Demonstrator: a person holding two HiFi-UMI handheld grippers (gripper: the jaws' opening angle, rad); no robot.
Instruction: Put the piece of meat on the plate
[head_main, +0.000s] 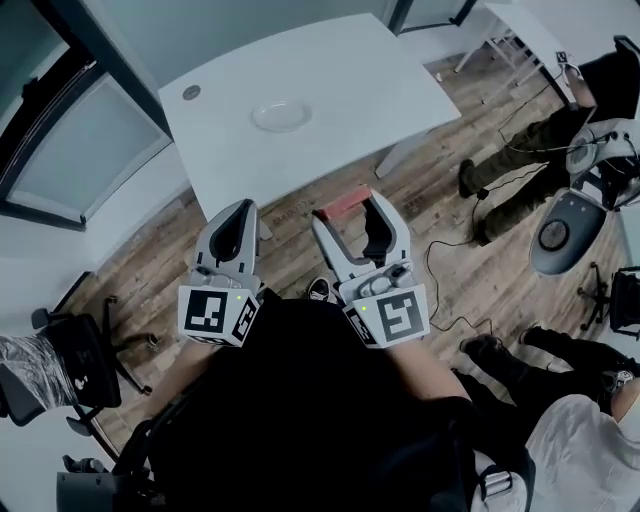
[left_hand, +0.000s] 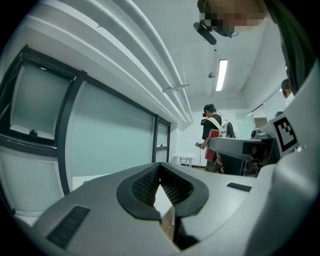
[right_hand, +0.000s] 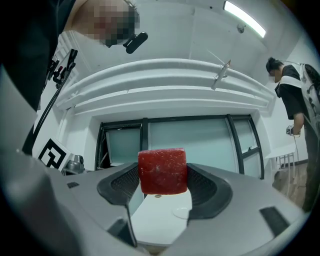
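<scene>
A red block of meat (right_hand: 162, 170) is clamped between the black pads of my right gripper (right_hand: 163, 186); from the head view the meat (head_main: 345, 203) shows at the tips of that gripper (head_main: 352, 212), held over the wooden floor short of the table. A clear glass plate (head_main: 281, 115) rests on the white table (head_main: 330, 70), well ahead of both grippers; it appears faintly below the meat as the plate (right_hand: 183, 210). My left gripper (head_main: 237, 217) is shut with nothing in it, its pads (left_hand: 145, 186) meeting at the tips.
A small round grey cap (head_main: 191, 92) sits near the table's far left corner. Office chairs (head_main: 70, 360) stand at the left, a person's legs (head_main: 510, 175) and cables on the floor at the right. A person (left_hand: 212, 131) stands far back in the room.
</scene>
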